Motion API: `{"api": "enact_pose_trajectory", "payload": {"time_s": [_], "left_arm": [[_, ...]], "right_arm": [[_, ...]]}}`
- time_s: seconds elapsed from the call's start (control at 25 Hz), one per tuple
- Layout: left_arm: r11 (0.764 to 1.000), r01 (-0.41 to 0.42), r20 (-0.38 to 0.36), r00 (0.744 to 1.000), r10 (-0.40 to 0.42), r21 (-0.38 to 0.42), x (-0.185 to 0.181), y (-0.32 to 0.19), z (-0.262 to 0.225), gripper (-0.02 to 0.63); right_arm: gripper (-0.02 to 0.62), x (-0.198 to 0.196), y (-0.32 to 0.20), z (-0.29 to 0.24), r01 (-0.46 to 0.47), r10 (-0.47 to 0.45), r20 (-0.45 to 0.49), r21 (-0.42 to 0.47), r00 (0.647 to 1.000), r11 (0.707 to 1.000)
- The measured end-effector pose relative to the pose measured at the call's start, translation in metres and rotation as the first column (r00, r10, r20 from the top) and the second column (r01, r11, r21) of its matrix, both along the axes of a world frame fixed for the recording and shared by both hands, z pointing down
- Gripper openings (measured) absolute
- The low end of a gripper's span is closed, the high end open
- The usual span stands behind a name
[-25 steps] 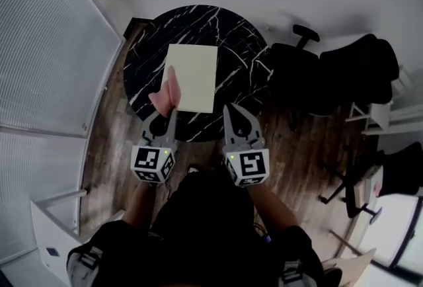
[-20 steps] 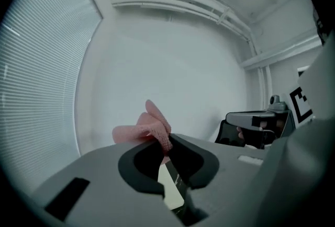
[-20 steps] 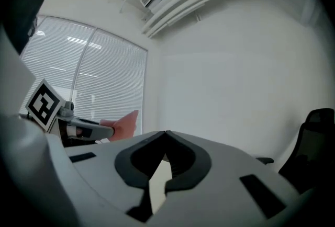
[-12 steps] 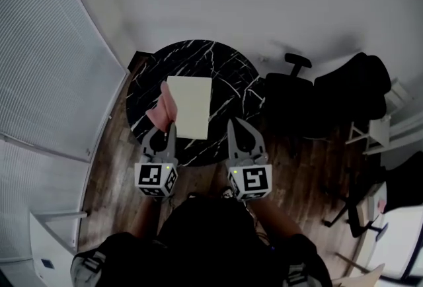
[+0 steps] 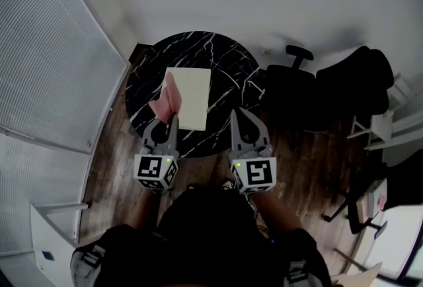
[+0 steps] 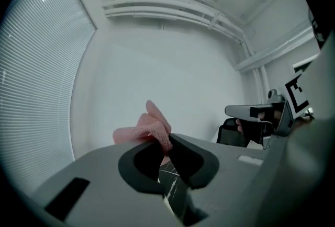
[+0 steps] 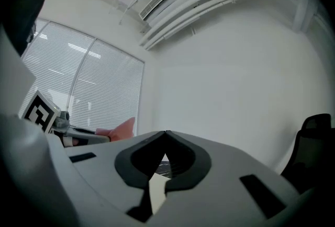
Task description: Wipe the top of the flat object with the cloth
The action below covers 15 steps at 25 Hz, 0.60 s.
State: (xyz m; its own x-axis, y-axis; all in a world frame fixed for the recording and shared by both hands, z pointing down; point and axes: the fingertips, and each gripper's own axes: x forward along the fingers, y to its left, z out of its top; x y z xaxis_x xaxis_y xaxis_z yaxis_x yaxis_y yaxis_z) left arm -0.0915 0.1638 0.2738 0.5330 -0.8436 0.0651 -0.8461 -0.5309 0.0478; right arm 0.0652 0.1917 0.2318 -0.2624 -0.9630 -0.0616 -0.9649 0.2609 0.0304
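The left gripper (image 5: 166, 122) has its jaws closed on the pink cloth (image 5: 165, 95), at the left edge of the cream flat board (image 5: 192, 97) on the marble desk (image 5: 225, 57). The cloth looks soft and limp, and the board is probably light and may slide. The right gripper (image 5: 236, 115) has its jaws closed on nothing.

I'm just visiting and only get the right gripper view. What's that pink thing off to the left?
Observer: A pink cloth, pinched between the shut jaws of the left gripper, as the left gripper view shows.
Visitor: Where's the thing it wipes?
Observer: The head view shows a pale flat object lying on a round black marble table.
Visitor: Is the cloth on it?
Observer: In the head view the cloth sits at the object's left edge; whether they touch cannot be told.
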Motion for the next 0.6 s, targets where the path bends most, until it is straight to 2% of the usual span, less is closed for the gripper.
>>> {"api": "enact_pose_trajectory", "payload": {"time_s": [0.28, 0.6], "left_arm": [[0.999, 0.035, -0.005, 0.999, -0.035, -0.008, -0.015, -0.003, -0.002, 0.02], [1.0, 0.017, 0.022, 1.0, -0.017, -0.007, 0.002, 0.012, 0.003, 0.02]], "right_arm": [[-0.005, 0.005, 0.006, 0.004, 0.003, -0.003, -0.008, -0.008, 1.0, 1.0], [-0.005, 0.011, 0.015, 0.006, 0.011, -0.011, -0.008, -0.006, 1.0, 1.0]]}}
